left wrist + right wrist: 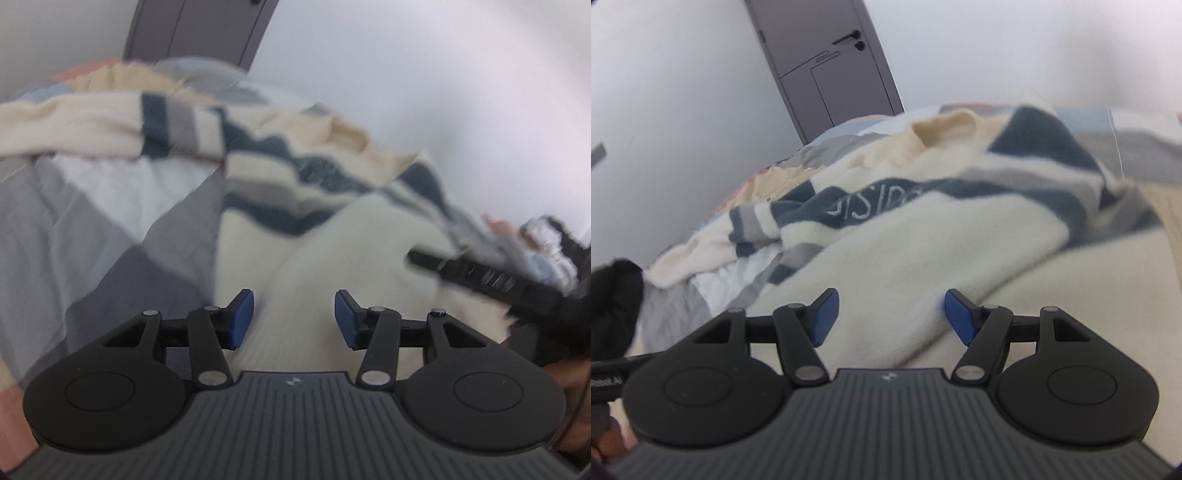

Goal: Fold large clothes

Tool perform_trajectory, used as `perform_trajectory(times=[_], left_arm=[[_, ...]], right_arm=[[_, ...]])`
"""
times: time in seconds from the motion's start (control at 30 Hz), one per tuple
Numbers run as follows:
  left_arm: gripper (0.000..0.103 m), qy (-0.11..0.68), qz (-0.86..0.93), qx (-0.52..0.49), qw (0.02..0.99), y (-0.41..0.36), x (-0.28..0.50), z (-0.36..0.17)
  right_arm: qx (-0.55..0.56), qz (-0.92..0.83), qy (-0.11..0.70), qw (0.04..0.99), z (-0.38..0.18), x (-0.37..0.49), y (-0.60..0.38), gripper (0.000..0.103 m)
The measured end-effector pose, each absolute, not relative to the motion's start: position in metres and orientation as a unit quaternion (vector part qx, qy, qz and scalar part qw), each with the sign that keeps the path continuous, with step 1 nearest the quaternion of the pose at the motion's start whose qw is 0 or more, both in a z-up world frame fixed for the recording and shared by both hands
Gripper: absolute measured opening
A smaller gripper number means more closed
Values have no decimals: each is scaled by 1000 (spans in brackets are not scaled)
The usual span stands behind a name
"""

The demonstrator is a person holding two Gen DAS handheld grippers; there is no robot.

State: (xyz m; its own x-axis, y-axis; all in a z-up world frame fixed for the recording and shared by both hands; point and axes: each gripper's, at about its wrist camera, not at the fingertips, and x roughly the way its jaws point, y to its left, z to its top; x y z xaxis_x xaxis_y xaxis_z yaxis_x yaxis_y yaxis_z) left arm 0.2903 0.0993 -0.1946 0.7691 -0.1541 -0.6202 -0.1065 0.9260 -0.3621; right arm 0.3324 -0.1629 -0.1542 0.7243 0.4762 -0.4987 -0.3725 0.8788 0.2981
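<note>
The left gripper [294,319], a black two-finger tool with blue pads, hangs with its jaws spread apart and nothing pinched between them; its fingertips hover low over the cream fabric of the sweater, and whether they touch it I cannot tell. The right gripper [891,317], of the same build, is likewise spread, its pads standing clear on either side of a soft ridge of the same cloth without pressing on it.

The task's thing, a large fluffy cream sweater with dark teal and grey stripes [332,236], lies rumpled directly ahead of both tools, its plain cream lower part nearest the fingers. In the right wrist view the sweater [905,258] shows pale lettering on the teal band across its chest, a beige ribbed collar at its far end, and a striped sleeve bunched to its left.

Under the sweater lies a patchwork bedspread of grey, white and pale blue panels [74,206], showing to the sweater's left. Beyond the sweater stands a grey-purple door with a dark handle [827,66], set in a plain white wall [665,92].
</note>
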Motion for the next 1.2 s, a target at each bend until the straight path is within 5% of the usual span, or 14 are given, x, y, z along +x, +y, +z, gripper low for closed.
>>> perform_trajectory(times=[0.23,0.4,0.97,1.2], left_arm=[[55,367,7,-204,907,98,290,-208],[55,314,52,-276,907,124,271,-193],[65,185,284,-552,762,348,304,-213],[63,163,286,-537,776,379,332,-230]], right_arm=[[17,206,306,929,-164,332,-142,62],[-14,196,342,919,-174,336,-137,58],[109,200,379,897,-164,341,-165,60],[120,194,382,896,-170,356,-163,60]])
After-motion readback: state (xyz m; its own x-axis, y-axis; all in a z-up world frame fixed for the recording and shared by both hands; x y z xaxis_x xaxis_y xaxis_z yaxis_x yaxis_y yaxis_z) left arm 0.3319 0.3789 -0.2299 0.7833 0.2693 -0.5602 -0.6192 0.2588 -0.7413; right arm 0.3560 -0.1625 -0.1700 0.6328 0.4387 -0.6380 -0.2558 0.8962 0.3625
